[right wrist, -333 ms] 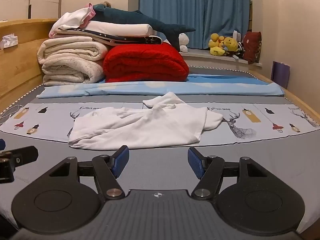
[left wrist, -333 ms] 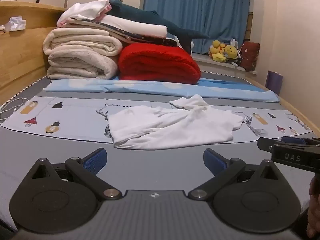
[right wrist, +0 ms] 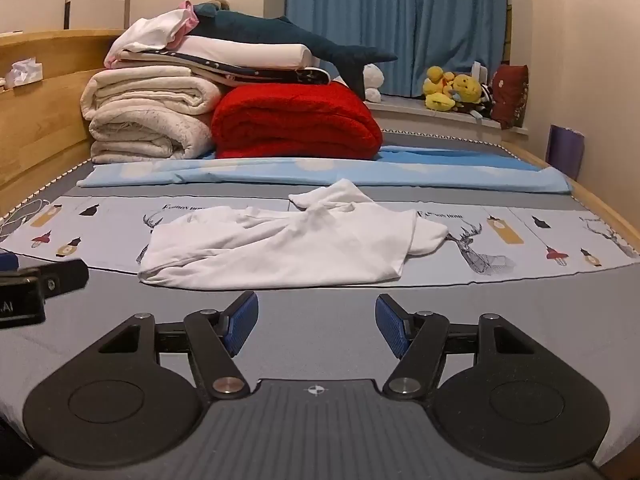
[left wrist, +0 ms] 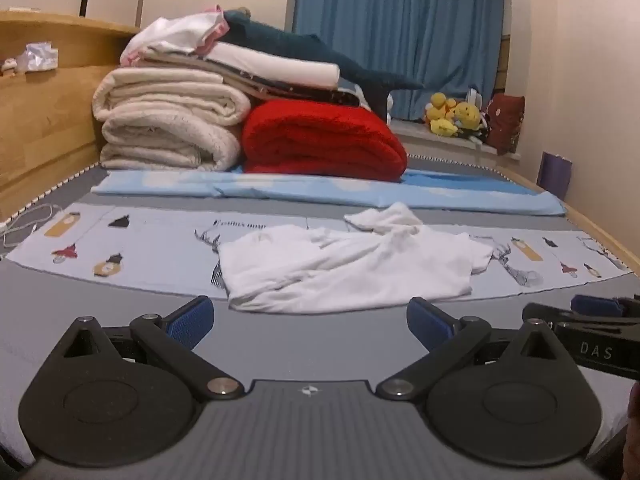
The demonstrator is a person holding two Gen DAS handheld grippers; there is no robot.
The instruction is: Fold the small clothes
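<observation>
1. The white shirt (left wrist: 348,264) lies crumpled on the printed sheet (left wrist: 132,248), in front of the red blanket (left wrist: 320,140), so it can be smoothed flat there
2. The left gripper (left wrist: 310,320) is wide open and holds nothing, just before the shirt's near edge
3. The right gripper (right wrist: 316,322) is open and empty too, near that same edge, likely so each can pinch a side

Black tongs (left wrist: 310,322), blue ribbed pads (left wrist: 188,320), silver pivot screws, white "DAS" lettering
</observation>
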